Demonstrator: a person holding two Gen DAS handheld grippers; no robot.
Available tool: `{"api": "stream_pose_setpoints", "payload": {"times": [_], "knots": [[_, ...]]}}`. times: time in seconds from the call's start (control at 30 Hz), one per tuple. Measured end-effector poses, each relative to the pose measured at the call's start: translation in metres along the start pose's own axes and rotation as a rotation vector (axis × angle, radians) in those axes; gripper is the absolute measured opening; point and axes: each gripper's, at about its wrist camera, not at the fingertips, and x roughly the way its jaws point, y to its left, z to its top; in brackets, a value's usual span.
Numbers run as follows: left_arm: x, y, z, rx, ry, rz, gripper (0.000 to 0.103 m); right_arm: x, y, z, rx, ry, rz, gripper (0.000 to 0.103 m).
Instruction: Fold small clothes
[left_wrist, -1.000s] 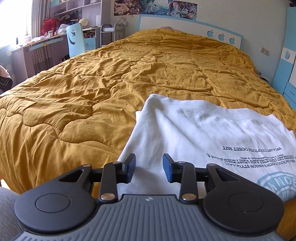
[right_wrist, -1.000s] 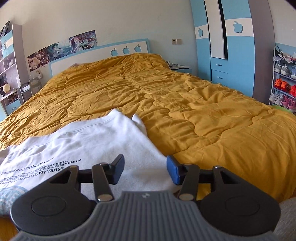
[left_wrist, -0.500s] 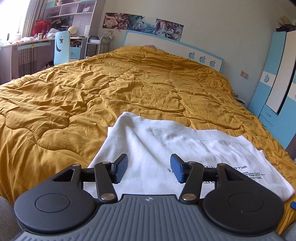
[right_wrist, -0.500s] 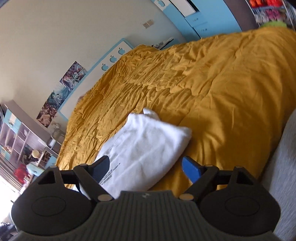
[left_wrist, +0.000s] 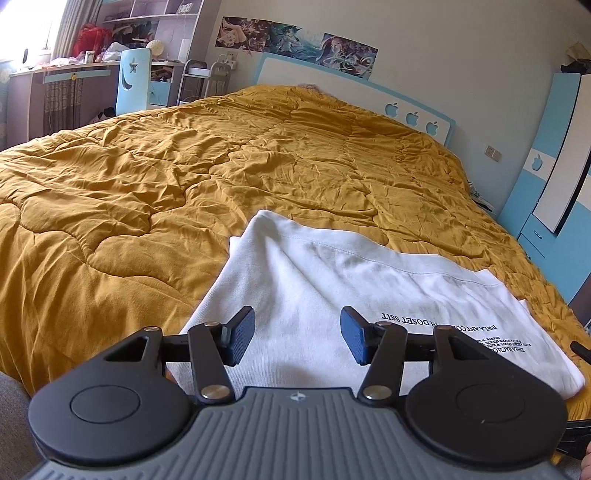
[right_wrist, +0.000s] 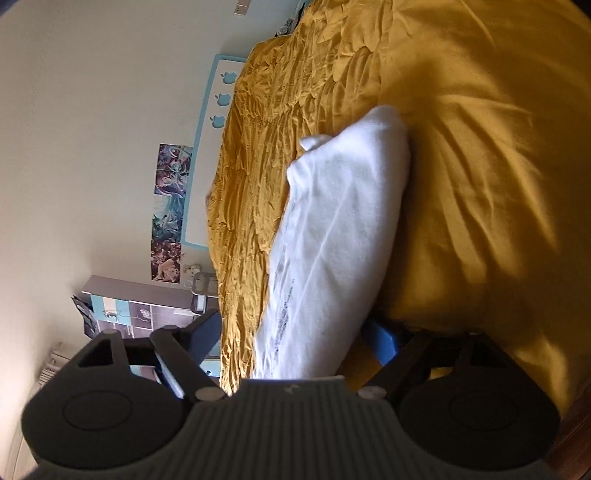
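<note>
A white T-shirt (left_wrist: 332, 291) with black printed text lies folded on the mustard quilt (left_wrist: 147, 192) near the bed's front edge. My left gripper (left_wrist: 297, 338) is open and hovers over the shirt's near left part, holding nothing. In the right wrist view the camera is rolled on its side; the shirt (right_wrist: 340, 240) lies between the jaws of my right gripper (right_wrist: 299, 338), which is open, one blue pad above the cloth and one below its edge against the quilt (right_wrist: 480, 184).
The wide quilted bed fills both views. A blue-and-white headboard (left_wrist: 369, 99) is at the far end. A desk, shelves and blue chair (left_wrist: 131, 81) stand at the far left, a blue wardrobe (left_wrist: 546, 184) at the right.
My right gripper has rolled sideways and moved in around the shirt's right edge. My left gripper has swung right over the shirt and opened wider.
</note>
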Motion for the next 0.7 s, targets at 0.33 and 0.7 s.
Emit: {"api": "stream_pose_setpoints", "payload": {"times": [0.33,0.7], "knots": [[0.004,-0.009,-0.006,0.050,0.012,0.023,0.063,0.020,-0.003,0.020,0.192,-0.030,0.035,0.072],[0.008,-0.011,-0.010,0.087,0.031,0.039,0.063,0.029,-0.006,0.039,0.118,0.003,-0.097,0.013]]}}
